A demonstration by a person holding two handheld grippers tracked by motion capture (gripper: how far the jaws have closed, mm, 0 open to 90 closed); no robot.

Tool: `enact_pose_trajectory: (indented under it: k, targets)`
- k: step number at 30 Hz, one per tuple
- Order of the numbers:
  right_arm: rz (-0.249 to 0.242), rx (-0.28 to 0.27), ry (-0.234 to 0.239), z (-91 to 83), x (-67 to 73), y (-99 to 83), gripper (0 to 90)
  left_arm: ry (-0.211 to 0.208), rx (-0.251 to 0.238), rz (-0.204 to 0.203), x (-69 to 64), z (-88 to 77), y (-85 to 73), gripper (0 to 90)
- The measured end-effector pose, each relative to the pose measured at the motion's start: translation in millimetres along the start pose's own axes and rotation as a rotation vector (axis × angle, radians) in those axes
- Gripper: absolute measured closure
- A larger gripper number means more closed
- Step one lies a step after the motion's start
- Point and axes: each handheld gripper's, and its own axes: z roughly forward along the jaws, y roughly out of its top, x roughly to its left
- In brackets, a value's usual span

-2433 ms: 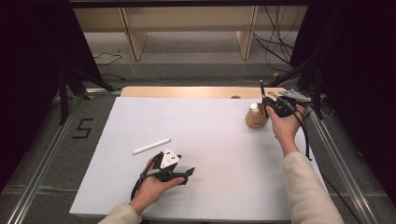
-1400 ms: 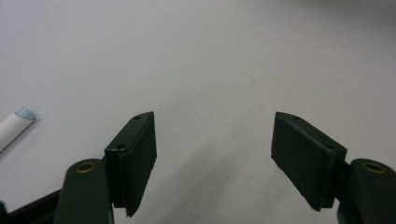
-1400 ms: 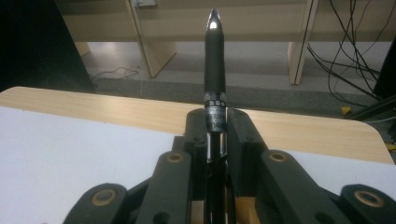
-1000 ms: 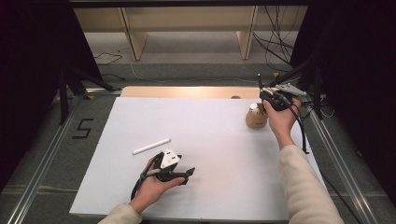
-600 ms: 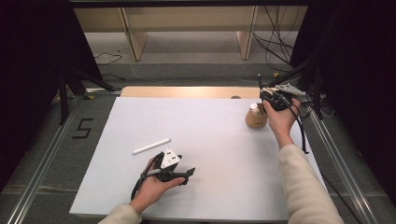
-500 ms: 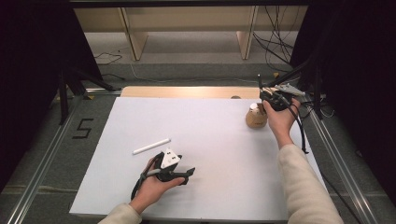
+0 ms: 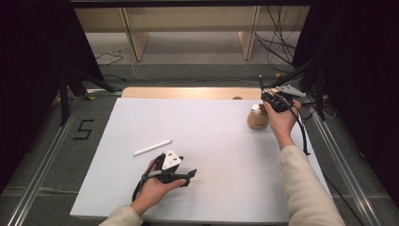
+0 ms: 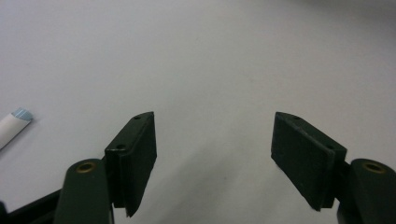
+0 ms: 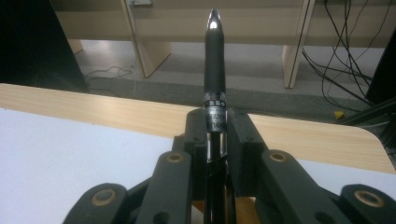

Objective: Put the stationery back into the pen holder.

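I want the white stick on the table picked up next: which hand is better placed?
Left. The left gripper is open and empty, near the white stick; the right gripper is clamped on a black pen, far across the table.

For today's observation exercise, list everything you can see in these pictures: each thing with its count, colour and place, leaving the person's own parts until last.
White board: one, white, covering the tabletop.
Wooden table edge: one, light wood, beyond the board.
White stick: one, white, lying on the board near the left gripper.
Holder: one, brown, rounded, far right of the board.
Pen: one, black, clamped in the right gripper.
Cables: several, black, floor beyond.
Left gripper: black, fingers open.
Right gripper: black, raised beside the holder.
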Motion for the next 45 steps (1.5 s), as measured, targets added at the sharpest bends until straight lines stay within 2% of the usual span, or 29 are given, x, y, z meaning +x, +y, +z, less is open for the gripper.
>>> enact_pose_trajectory:
  k: [6, 45]
  targets:
    - [-0.001, -0.010, -0.005, 1.5, -0.1, -0.8, 79.5, 0.000, -0.001, -0.002, 0.0, -0.2, 0.1, 31.0]
    - [-0.034, 0.036, -0.010, 6.7, -0.3, -17.7, 79.3, -0.001, -0.001, -0.001, -0.2, -0.1, 0.1, 31.1]
